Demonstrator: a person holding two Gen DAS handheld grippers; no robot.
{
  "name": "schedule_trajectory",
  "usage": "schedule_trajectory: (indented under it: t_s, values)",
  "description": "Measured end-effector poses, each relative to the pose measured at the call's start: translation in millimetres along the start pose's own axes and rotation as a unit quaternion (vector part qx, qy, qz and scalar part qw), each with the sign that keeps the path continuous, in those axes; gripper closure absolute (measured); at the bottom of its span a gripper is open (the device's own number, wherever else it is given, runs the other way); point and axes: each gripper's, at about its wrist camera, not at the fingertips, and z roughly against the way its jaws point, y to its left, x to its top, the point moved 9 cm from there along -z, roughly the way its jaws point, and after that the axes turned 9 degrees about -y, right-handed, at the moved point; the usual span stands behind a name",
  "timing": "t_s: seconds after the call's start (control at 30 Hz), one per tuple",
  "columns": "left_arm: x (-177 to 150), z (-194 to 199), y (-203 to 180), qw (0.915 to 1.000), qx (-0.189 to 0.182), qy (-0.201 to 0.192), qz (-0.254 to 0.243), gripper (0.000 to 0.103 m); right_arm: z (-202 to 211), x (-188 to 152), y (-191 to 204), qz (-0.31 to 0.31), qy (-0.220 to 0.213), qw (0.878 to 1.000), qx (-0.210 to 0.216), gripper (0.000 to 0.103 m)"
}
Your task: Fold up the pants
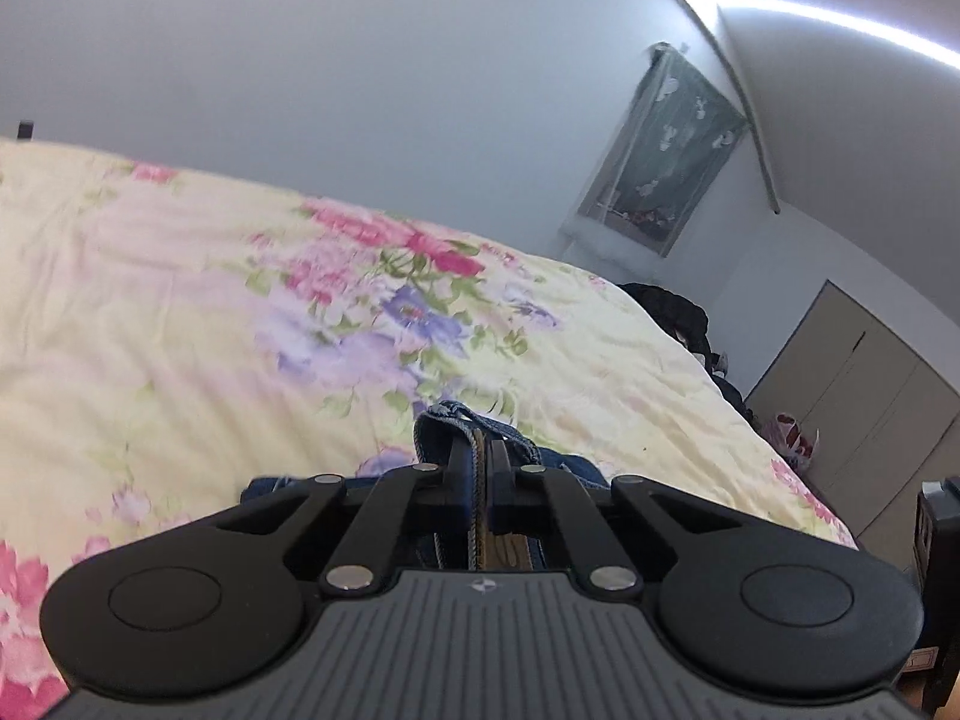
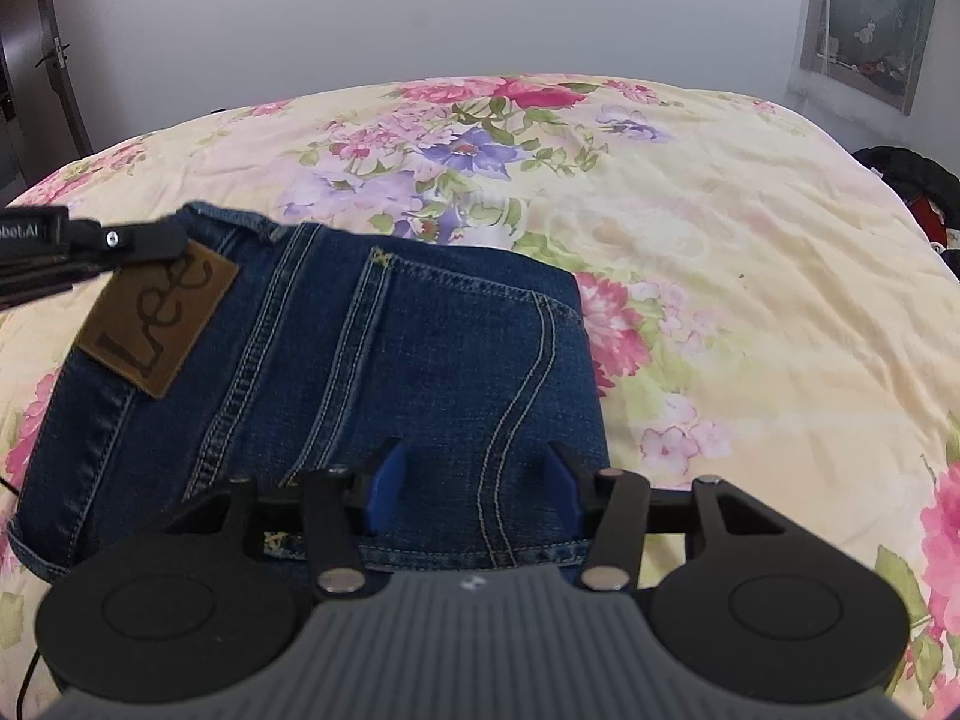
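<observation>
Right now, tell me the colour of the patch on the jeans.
Brown patch with dark lettering; right wrist view.

Open bedspread (image 2: 750, 276) extends right of and beyond the folded jeans (image 2: 360, 360) in the right wrist view; no object lies on it there. The left hand-held gripper (image 2: 150, 243) blocks the upper left, clamped at the waistband beside the leather patch (image 2: 159, 324). Dark clothing (image 2: 918, 192) borders the bed's right edge. A wall (image 2: 420, 6) bounds the far side.

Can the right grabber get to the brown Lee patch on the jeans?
Probably yes. The right gripper is open over the jeans, and the denim between it and the Lee patch looks bare. But the left gripper, shut on the waistband, sits at the patch's top corner.
</observation>
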Motion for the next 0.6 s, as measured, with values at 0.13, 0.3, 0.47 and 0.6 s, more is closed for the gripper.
schedule_trajectory:
  t_s: [0.13,0.3,0.47,0.6]
  values:
    - [2.1,-4.2,-4.1,0.9987,0.018,0.01,-0.047,0.099,-4.9,7.7,20.6,0.003,0.006,1.0,0.025,0.065]
    - [-33.3,-18.7,37.8,0.9972,0.045,0.056,-0.021,0.099,-23.6,0.7,44.1,0.031,0.028,0.999,0.033,0.061]
    - [-62.3,-28.3,63.6,0.9953,0.052,0.08,-0.019,0.096,-45.9,-11.1,48.7,0.028,0.052,0.997,0.046,0.055]
    - [-64.9,-30.0,67.8,0.9948,0.051,0.088,-0.01,0.095,-51.3,-11.6,47.3,0.016,0.054,0.997,0.053,0.055]
